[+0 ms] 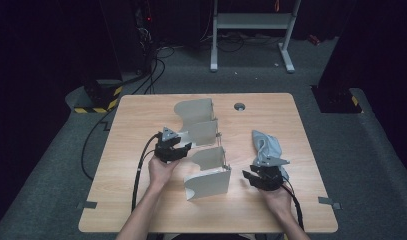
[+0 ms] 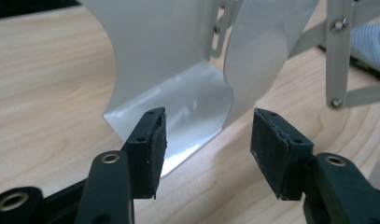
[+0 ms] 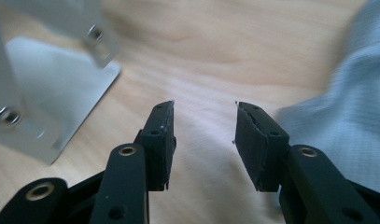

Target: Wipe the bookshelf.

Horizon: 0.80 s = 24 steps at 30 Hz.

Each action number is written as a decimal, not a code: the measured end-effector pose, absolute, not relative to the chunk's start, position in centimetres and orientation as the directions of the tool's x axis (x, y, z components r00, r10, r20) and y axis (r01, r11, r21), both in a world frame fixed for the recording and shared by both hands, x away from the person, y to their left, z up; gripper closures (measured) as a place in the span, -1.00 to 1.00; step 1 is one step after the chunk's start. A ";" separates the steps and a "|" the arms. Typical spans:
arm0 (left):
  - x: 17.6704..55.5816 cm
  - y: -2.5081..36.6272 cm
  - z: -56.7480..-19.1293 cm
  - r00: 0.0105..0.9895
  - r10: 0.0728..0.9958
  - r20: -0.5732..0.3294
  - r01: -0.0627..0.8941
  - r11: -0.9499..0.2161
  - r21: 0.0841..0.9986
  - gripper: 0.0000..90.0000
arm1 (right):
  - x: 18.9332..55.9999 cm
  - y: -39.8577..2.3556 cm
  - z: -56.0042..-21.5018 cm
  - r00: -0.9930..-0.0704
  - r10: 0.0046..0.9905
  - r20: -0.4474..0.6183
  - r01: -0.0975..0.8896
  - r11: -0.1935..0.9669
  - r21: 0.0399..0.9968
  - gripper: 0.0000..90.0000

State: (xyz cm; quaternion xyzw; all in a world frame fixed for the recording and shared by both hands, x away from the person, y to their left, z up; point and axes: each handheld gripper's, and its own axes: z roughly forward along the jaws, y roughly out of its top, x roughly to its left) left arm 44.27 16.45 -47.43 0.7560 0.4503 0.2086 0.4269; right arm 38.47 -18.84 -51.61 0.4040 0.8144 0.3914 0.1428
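Stood with both jaws wide and empty: left gripper (image 1: pixel 173 148) at expanding grey metal file rack (image 1: pixel 207 150), right gripper (image 1: pixel 261 176) beside crumpled grey cloth (image 1: pixel 266 145), not yet gripped.

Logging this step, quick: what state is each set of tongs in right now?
Left tongs: open, holding nothing, at the metal rack.
Right tongs: open, holding nothing, beside the grey cloth.

The left tool (image 1: pixel 180 148) and the right tool (image 1: pixel 255 176) are black, each topped by a grey three-cornered plate and trailing a black cable. Their jaws are angular black arms with brass-ringed pivot holes, small screw holes and flat dark rubber pads (image 2: pixel 156 151). The forearms are bare, with no sleeves
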 end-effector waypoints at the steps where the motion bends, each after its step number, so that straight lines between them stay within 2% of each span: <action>1: 44.5 16.3 -47.3 0.511 0.857 -0.069 0.507 -0.236 0.829 0.01 | 38.4 -18.6 -51.9 -0.638 0.765 0.084 0.549 0.376 0.746 0.27; 13: 46.0 15.4 -46.4 0.537 0.841 -0.070 0.483 -0.238 0.842 0.04 | 38.5 -17.8 -52.4 -0.657 0.748 0.087 0.543 0.390 0.744 0.24; 17: 46.7 14.7 -46.8 0.559 0.827 -0.056 0.496 -0.280 0.822 0.08 | 38.5 -17.7 -52.5 -0.659 0.746 0.098 0.545 0.384 0.745 0.22; 21: 46.9 14.3 -46.7 0.570 0.820 -0.048 0.490 -0.293 0.821 0.17 | 38.6 -17.5 -52.5 -0.661 0.744 0.097 0.543 0.385 0.746 0.21; 24: 47.1 14.0 -46.5 0.583 0.812 -0.040 0.474 -0.300 0.828 0.33 | 38.6 -17.4 -52.5 -0.662 0.744 0.096 0.543 0.387 0.745 0.21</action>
